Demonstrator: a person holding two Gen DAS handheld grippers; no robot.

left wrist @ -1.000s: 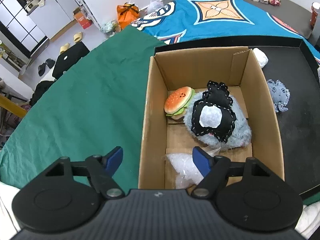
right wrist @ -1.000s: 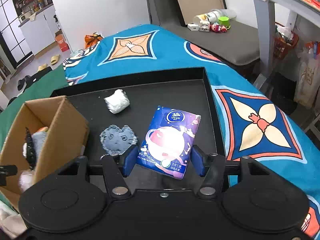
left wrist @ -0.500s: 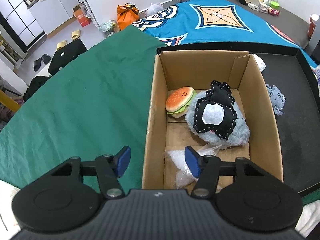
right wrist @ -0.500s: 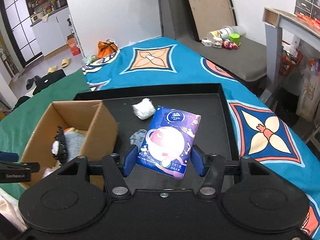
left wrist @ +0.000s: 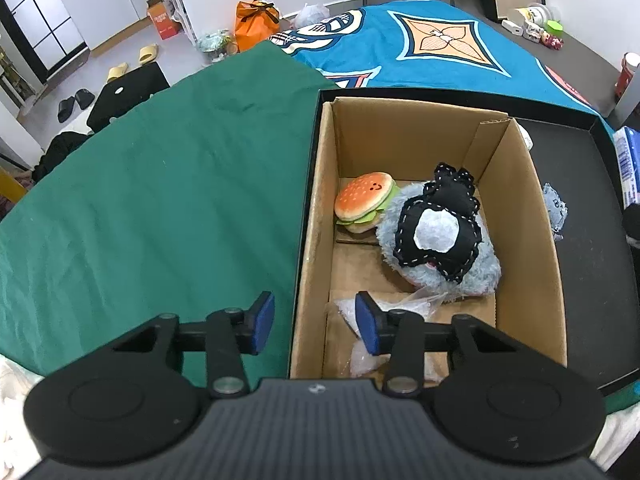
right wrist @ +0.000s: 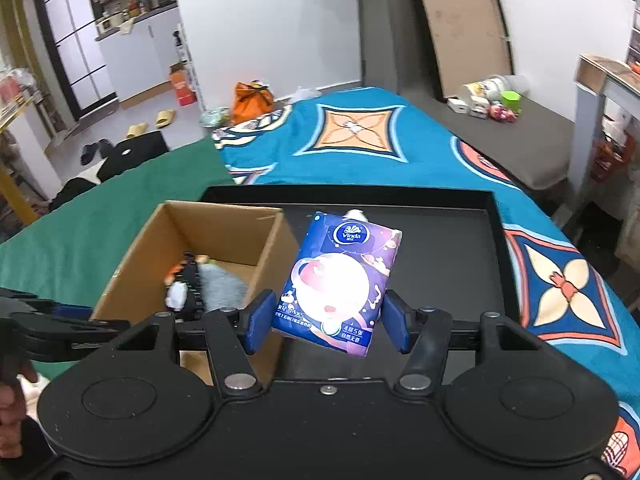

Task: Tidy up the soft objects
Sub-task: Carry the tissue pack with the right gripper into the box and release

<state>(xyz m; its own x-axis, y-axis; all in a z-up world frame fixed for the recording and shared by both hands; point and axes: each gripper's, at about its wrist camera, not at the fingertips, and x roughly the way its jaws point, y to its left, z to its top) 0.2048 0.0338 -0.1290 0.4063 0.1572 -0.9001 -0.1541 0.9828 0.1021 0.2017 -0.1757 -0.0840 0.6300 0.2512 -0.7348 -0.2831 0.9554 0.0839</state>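
Clamped between the right gripper's [right wrist: 327, 323] blue pads, a purple tissue pack [right wrist: 338, 280] hangs above the black tray [right wrist: 496, 248] beside the cardboard box [left wrist: 532, 208], while the left gripper [left wrist: 316, 322] holds nothing, jaws parted astride the box's near-left wall, with burger plush [left wrist: 366, 206] and grey plush [left wrist: 440, 248] inside.

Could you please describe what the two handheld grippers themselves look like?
Both the left gripper and the right gripper look alike: matte black plastic bodies with two round discs, black linkage arms with silver pivot screws, and blue pads on the fingertips. The left body is ribbed. No cables or sleeves show.
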